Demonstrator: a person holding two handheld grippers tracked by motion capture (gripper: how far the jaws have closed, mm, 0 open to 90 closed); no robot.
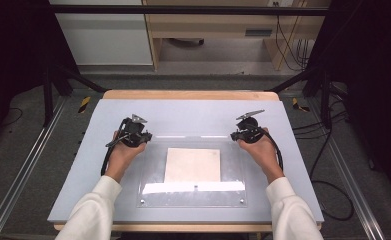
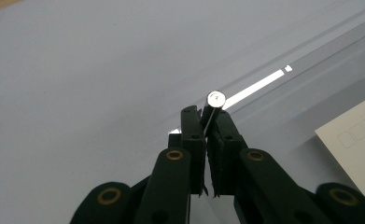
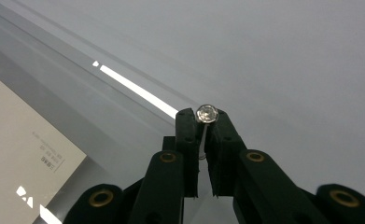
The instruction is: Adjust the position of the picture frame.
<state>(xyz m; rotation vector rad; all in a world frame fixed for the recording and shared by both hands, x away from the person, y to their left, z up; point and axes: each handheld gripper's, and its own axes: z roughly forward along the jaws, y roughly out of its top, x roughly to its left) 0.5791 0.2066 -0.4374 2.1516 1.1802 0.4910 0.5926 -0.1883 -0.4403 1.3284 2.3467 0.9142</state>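
Both grippers clamp the clear cover's far corner knobs: left gripper (image 2: 207, 122) on its knob (image 2: 215, 98), right gripper (image 3: 203, 122) on its knob (image 3: 206, 113). The cover (image 1: 153, 170) lies over paper (image 1: 193, 165) on the bench (image 1: 83, 165). Keep both hands level so nothing skews.

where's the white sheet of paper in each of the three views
high view: white sheet of paper at centre, inside the clear plate's outline.
left gripper view: right edge, beyond the left hand-held gripper, shut on a silver-headed screw.
right gripper view: lower left, beside the right hand-held gripper, shut on another silver-headed screw.
shared landmark: bright reflection strip on the plate's far edge.
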